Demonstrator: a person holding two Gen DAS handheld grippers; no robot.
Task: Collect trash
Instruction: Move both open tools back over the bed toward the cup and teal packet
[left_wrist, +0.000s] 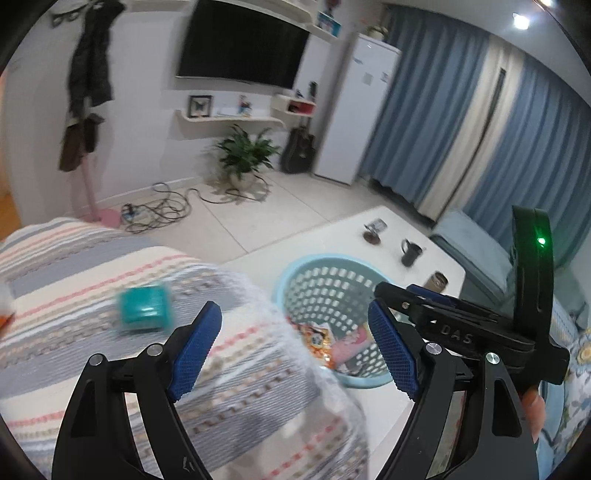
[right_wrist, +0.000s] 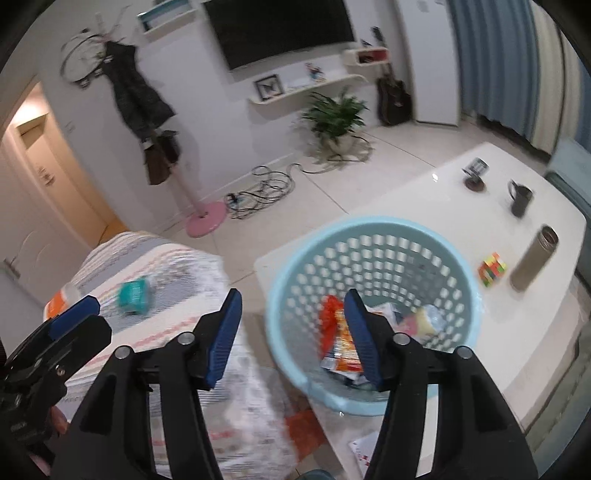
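Observation:
A light blue perforated basket (left_wrist: 325, 291) (right_wrist: 373, 266) stands on the near end of a white table (left_wrist: 369, 229) (right_wrist: 461, 177). It holds several snack wrappers, one of them orange (right_wrist: 338, 332) (left_wrist: 319, 341). A teal packet (left_wrist: 144, 308) (right_wrist: 133, 293) lies on the striped sofa cover (left_wrist: 92, 266) (right_wrist: 166, 266). My left gripper (left_wrist: 295, 347) is open and empty, between the packet and the basket. My right gripper (right_wrist: 295, 336) is open and empty, over the basket's near rim. An orange and white item (right_wrist: 61, 295) lies at the sofa's left edge.
On the table stand a black mug (right_wrist: 520, 197), a metal flask (right_wrist: 533, 258), a colour cube (right_wrist: 492, 268) and a small can on a coaster (right_wrist: 476, 171). Cables (right_wrist: 262, 192), a pink coat stand base (right_wrist: 206, 218) and a potted plant (right_wrist: 338, 118) are on the floor.

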